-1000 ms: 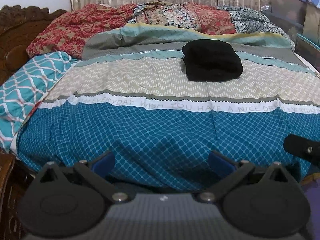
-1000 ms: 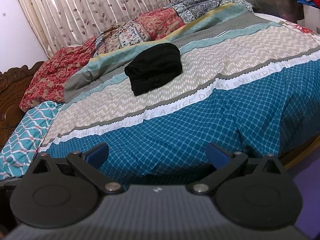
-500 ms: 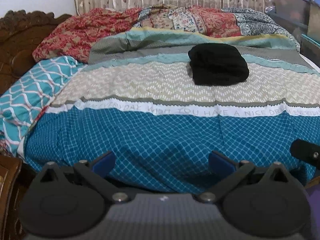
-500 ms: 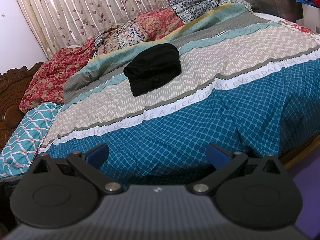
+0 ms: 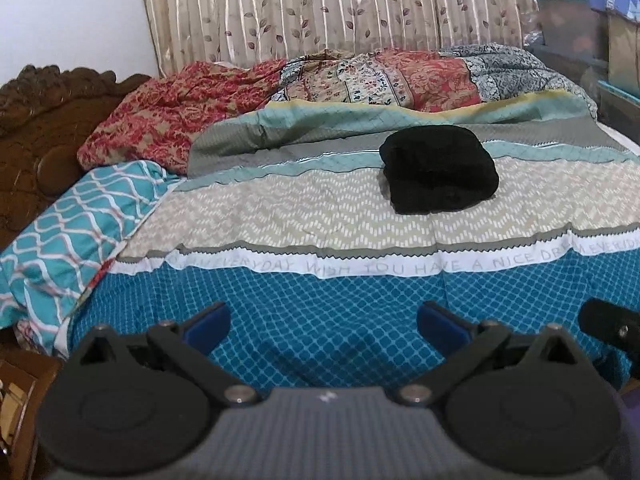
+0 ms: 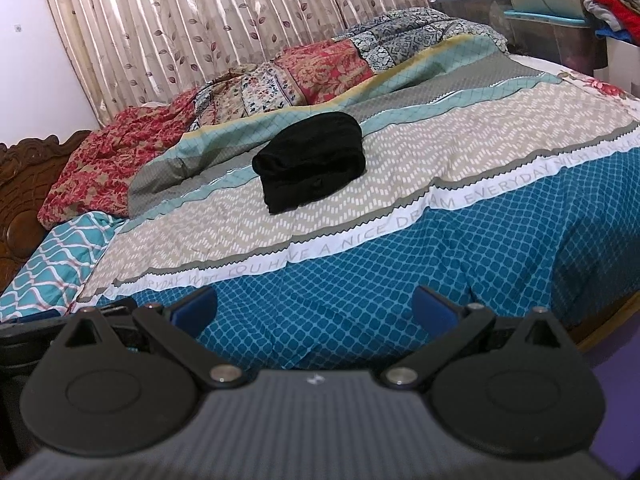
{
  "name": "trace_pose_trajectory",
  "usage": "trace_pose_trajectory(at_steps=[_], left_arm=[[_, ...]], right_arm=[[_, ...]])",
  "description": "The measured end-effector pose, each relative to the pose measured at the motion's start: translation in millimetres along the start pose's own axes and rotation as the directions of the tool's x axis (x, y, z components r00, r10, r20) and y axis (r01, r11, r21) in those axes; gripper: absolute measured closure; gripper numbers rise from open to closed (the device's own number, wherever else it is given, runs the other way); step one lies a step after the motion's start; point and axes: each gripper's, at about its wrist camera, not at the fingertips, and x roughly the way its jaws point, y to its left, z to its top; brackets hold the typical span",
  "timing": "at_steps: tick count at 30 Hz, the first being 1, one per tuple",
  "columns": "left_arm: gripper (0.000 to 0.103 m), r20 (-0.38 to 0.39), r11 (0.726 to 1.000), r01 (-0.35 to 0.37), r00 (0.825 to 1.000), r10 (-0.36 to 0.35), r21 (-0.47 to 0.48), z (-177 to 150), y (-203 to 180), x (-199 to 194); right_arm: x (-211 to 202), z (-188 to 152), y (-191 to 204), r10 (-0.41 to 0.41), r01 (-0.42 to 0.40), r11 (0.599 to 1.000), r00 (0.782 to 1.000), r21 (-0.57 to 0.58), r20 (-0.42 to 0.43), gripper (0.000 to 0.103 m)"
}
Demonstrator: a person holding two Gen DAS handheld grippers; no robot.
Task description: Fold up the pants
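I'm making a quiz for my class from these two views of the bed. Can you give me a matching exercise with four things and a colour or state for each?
Things:
1. pants
2. pillow
3. left gripper
4. headboard

Descriptions:
A. carved brown wood
B. open, holding nothing
C. black, folded into a bundle on the bedspread
D. teal with white wavy lines

Pairs: 1-C, 2-D, 3-B, 4-A
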Motion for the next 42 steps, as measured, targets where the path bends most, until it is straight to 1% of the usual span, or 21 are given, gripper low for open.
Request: trace_pose_trajectory(at_steps=[8, 20, 29, 42], left_arm=[[0.000, -0.038, 1.000, 0.019, 0.999, -0.018, 0.020, -3.9, -5.0, 3.7], [0.000, -0.111, 0.999, 0.036, 0.993, -0.036, -0.002, -12.8, -4.8, 10.8], [0.000, -0.172, 0.999, 0.046, 0.984, -0.046, -0.007, -17.4, -3.5, 20.4], [0.000, -0.217, 0.998, 0.058, 0.975, -0.058, -0.005, -21.9, -6.5, 27.7]], right_arm=[[1.2, -1.4, -0.3, 0.001, -0.001, 1.000, 1.000, 0.008, -0.011, 0.000], [4.2, -2.9, -2.7, 0.003, -0.003, 1.000, 1.000, 0.021, -0.030, 0.000], [5.4, -3.6, -3.2, 0.005, -0.004, 1.000, 0.999, 0.026, -0.043, 0.000], [6.6, -3.8, -5.9, 0.008, -0.007, 1.000, 0.999, 0.030, -0.054, 0.000]])
